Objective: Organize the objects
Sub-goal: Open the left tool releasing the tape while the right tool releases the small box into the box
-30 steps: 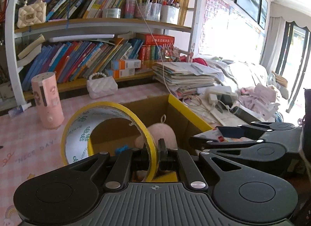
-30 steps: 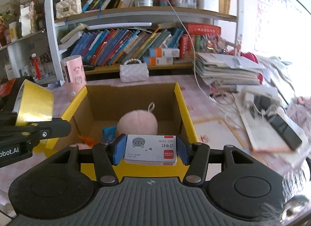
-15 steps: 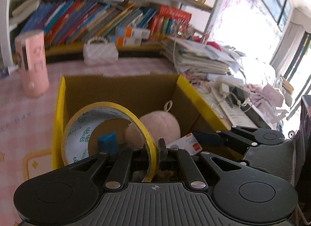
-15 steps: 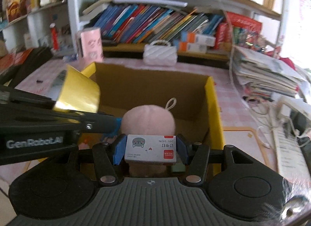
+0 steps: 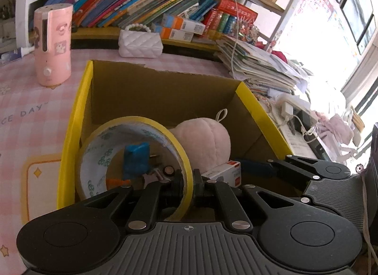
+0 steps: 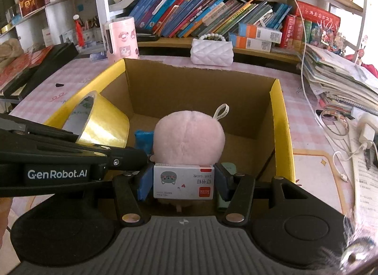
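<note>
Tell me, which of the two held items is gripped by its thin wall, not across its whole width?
The yellow tape roll. The left gripper pinches only its wall, whereas the right gripper spans the whole small white box.

Compared with a second earlier, both grippers now sit lower and farther forward over the yellow-edged cardboard box (image 6: 281, 119). The tape roll (image 5: 132, 156), formerly above the near-left rim, now hangs inside the opening. The small white box (image 6: 183, 181) now lies against the pink plush ball (image 6: 189, 137).
</note>
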`<state>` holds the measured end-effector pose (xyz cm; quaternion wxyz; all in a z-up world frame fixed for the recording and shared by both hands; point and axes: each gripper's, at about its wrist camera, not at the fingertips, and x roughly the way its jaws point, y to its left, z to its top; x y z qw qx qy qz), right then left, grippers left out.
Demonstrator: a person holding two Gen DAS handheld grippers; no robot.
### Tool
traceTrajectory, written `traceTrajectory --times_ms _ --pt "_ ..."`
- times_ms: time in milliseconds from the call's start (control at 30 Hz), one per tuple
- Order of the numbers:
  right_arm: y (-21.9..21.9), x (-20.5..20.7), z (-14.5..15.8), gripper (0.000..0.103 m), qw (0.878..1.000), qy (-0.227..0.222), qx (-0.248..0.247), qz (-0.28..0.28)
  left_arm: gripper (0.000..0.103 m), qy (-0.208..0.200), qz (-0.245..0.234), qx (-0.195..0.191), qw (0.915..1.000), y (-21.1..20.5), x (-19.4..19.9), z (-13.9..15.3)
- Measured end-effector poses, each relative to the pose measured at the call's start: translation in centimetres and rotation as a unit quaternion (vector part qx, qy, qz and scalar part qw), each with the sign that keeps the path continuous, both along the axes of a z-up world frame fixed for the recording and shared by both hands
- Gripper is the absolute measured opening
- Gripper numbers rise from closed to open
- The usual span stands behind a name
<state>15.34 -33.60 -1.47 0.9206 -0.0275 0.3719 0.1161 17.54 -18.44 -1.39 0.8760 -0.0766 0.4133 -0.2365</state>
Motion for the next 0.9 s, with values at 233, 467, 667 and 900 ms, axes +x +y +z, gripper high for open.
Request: traceTrajectory --times_ms 233,467,667,900 --pt "0.0 0.2 0.1 0.052 1.0 0.009 -0.002 0.001 0.021 -0.011 0.013 0.007 0.9998 0.0 -0.6 0.5" --pt "-0.2 -1.0 0.8 0.052 1.0 -0.002 0.008 -0.007 0.051 -0.052 0.023 0.011 0.9983 0.1 -2.7 2.1" --pt "0.0 -3.0 1.6 0.057 0.999 -0.023 0.003 -0.024 0.066 -0.09 0.035 0.013 0.9952 1.2 -5.3 3.4" --pt "0.4 -5.7 2.5 0.064 0.997 -0.05 0.002 -0.064 0.074 -0.115 0.084 0.013 0.9898 4.6 -8.5 4.2"
